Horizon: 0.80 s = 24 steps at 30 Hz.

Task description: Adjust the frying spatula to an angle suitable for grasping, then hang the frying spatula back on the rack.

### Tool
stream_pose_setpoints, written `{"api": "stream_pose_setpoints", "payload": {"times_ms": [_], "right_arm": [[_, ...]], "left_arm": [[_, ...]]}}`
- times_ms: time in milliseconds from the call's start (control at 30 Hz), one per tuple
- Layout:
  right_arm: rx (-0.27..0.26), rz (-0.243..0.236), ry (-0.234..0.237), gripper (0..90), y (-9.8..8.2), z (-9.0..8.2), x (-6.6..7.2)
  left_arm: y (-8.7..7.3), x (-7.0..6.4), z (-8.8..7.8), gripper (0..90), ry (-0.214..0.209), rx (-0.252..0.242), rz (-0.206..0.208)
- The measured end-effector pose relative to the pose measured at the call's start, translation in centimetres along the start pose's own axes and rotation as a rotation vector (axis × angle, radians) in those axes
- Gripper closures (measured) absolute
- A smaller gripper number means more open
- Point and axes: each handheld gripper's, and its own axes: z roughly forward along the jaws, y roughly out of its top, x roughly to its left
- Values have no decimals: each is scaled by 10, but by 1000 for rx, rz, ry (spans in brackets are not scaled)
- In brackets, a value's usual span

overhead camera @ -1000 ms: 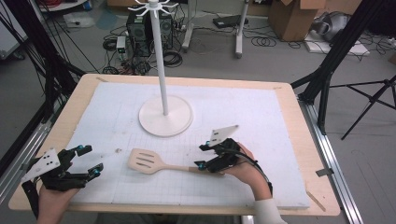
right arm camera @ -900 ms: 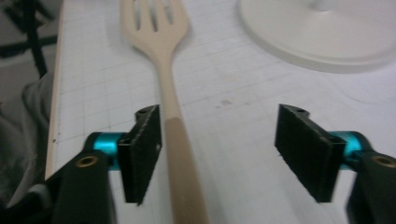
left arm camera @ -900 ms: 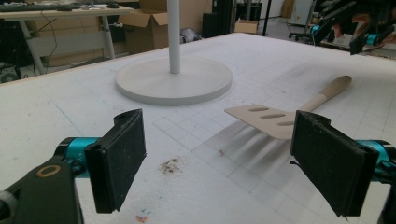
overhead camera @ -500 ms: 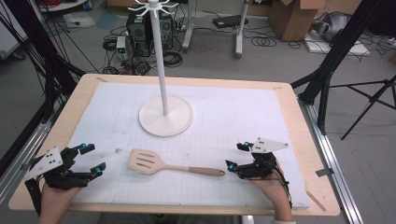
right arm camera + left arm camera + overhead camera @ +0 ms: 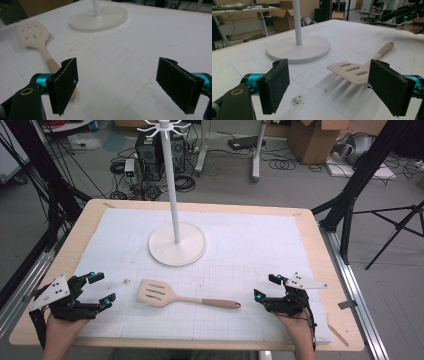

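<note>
A beige slotted spatula (image 5: 175, 296) lies flat on the white grid mat (image 5: 250, 250), blade to the left, handle to the right. Its blade (image 5: 352, 71) shows just past my left gripper's right jaw; its handle (image 5: 51, 63) runs behind my right gripper's left jaw. A white stand (image 5: 176, 242) with a tall pole and hooks on top rests on a round base behind the spatula. My left gripper (image 5: 100, 289) is open near the mat's front left corner. My right gripper (image 5: 265, 288) is open to the right of the handle tip, holding nothing.
The wooden table edge (image 5: 320, 245) frames the mat. A small speck of debris (image 5: 126, 281) lies left of the spatula blade. Cables, a computer tower (image 5: 147, 145) and cardboard boxes sit on the floor beyond the table.
My right gripper let go of the spatula handle and drew back to the right, then settled a little nearer the front. The spatula stays where it lay. The left gripper barely moved.
</note>
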Motion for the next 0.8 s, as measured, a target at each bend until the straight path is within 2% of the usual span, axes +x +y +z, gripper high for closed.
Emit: {"api": "stream_pose_setpoints", "payload": {"times_ms": [300,367,700,733,800], "right_arm": [[-25,11,-4,168,-1,-7,-2],[-30,13,-4,167,-1,-8,-3],[-34,8,4,167,0,-6,-5],[-38,8,6,167,0,-6,-5],[-39,11,11,167,1,-6,-5]], "left_arm": [[8,-3,3,180,-18,-6,15],[16,-5,4,180,-38,-10,31],[42,-10,12,179,-123,-16,58],[48,-12,16,179,-151,-16,67],[53,-14,20,179,-171,-6,80]]}}
